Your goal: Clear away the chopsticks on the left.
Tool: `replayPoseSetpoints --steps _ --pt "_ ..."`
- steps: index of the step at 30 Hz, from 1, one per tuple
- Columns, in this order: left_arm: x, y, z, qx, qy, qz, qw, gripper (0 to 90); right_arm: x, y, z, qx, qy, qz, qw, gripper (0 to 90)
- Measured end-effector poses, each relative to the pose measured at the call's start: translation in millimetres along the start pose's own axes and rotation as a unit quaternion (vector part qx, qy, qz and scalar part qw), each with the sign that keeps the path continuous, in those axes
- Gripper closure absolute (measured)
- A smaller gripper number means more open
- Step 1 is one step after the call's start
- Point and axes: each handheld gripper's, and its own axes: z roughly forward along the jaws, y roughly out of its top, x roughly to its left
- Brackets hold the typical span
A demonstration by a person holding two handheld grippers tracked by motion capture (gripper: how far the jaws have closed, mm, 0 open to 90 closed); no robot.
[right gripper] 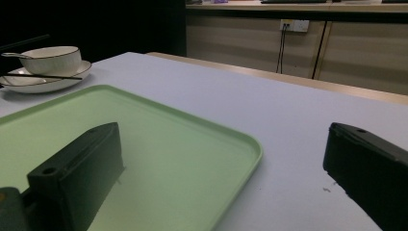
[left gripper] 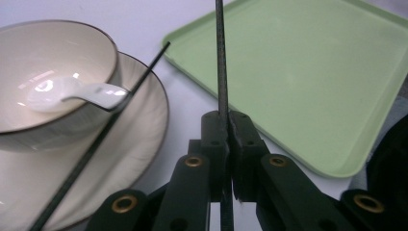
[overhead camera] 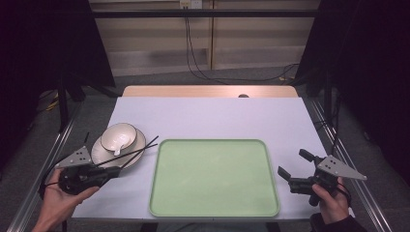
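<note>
Left gripper (overhead camera: 113,170) sits at about 8 o'clock on the table (overhead camera: 212,116), jaws pressed together on one black chopstick (overhead camera: 126,155). The left gripper view shows the pinch outright: the two pads meet around the stick (left gripper: 222,62), which runs straight up from between them and leaves the top edge of that view. The high view shows the lie instead: long axis slanting from the jaws toward 2 o'clock, far tip just short of the green tray (overhead camera: 214,205), near its upper left corner. A second chopstick (overhead camera: 141,151) lies free, close to parallel, over the rim of the cream plate (overhead camera: 99,153); in the left gripper view it crosses the plate (left gripper: 144,125) beside the bowl (left gripper: 29,57), touching or just beside the handle of the white spoon (left gripper: 72,91), hard to tell which. Bowl stands on the plate at 9 o'clock of the tray. Right gripper (overhead camera: 293,169) is held at 4 o'clock off the tray's right edge, jaws spread wide with nothing between them; the right gripper view looks across the tray (right gripper: 192,139) toward the bowl (right gripper: 53,58), with both chopsticks dark and thin at that range.
</note>
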Motion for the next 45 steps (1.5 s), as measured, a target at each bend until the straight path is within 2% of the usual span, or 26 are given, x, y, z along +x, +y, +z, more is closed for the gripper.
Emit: replayPoseSetpoints --steps 2,4,5,9,12,13,14,16,19,21,23,24,26,27,32,39,41,43,45 --pt "-6.8 -1.3 1.6 0.002 -0.004 -0.009 1.0 86.1 -0.1 -0.1 0.0 -0.001 0.001 -0.002 1.0 0.0" --pt "-13.3 -2.2 3.8 0.003 -0.004 -0.026 0.9997 86.2 0.5 -0.2 0.2 -0.001 0.003 -0.003 1.0 0.0" --pt "-16.3 -2.4 5.3 0.005 -0.003 -0.027 0.9996 86.2 0.8 -0.3 0.3 -0.002 0.001 -0.003 1.0 0.0" --pt "-26.5 -1.3 11.5 0.005 0.014 -0.046 0.9988 86.0 1.1 -0.4 0.8 -0.005 -0.002 -0.006 1.0 0.1" --pt "-35.3 0.0 16.1 -0.006 0.023 -0.061 0.9979 86.1 1.6 -0.5 1.0 -0.004 0.002 -0.008 1.0 0.1" --pt "-39.3 0.8 18.2 -0.006 0.036 -0.066 0.9971 86.1 1.7 -0.6 1.5 -0.006 0.0 -0.01 0.9999 0.2" --pt "-42.9 1.8 20.6 -0.004 0.038 -0.072 0.9967 86.1 1.6 -0.7 1.6 -0.007 0.0 -0.012 0.9999 0.2" --pt "-51.2 4.6 24.6 -0.004 0.055 -0.084 0.9949 86.1 1.6 -0.7 2.0 -0.008 0.002 -0.011 0.9999 0.2" --pt "-61.5 10.7 29.0 -0.009 0.06 -0.097 0.9935 86.1 1.5 -0.7 1.8 -0.008 -0.001 -0.014 0.9999 0.3" --pt "-64.8 13.9 32.7 -0.01 0.064 -0.112 0.9916 86.1 2.0 -0.9 2.0 -0.007 0.001 -0.013 0.9999 0.5" --pt "-66.3 15.3 38.9 -0.009 0.061 -0.119 0.9909 86.0 2.4 -1.1 2.5 -0.006 0.002 -0.016 0.9999 0.5" --pt "-66.6 15.6 43.4 -0.013 0.07 -0.139 0.9877 86.0 2.5 -1.1 2.6 -0.008 0.002 -0.015 0.9999 0.5" --pt "-64.6 15.7 49.3 -0.008 0.07 -0.153 0.9857 86.1 2.8 -1.1 2.4 -0.008 0.001 -0.013 0.9999 0.5" --pt "-63.5 15.9 52.7 -0.005 0.076 -0.162 0.9839 86.1 2.5 -1.2 2.3 -0.008 0.002 -0.016 0.9998 0.5" --pt "-58.9 19.6 66.1 0.012 0.079 -0.175 0.9812 86.1 2.8 -1.3 2.8 -0.007 0.004 -0.016 0.9998 0.6" --pt "-58.9 30.5 84.2 0.035 0.103 -0.197 0.9744 86.2 3.1 -1.3 2.8 -0.006 0.005 -0.014 0.9999 0.7" --pt "-60.3 32.3 90.0 0.033 0.106 -0.211 0.9712 86.2 3.0 -1.3 2.7 -0.007 0.004 -0.015 0.9999 0.7" --pt "-62.7 32.9 96.1 0.038 0.111 -0.215 0.9695 86.2 2.8 -1.4 2.8 -0.007 0.003 -0.015 0.9999 0.7" --pt "-65.9 32.8 101.6 0.047 0.11 -0.215 0.9692 86.2 3.0 -1.4 2.9 -0.008 0.003 -0.015 0.9999 0.7"
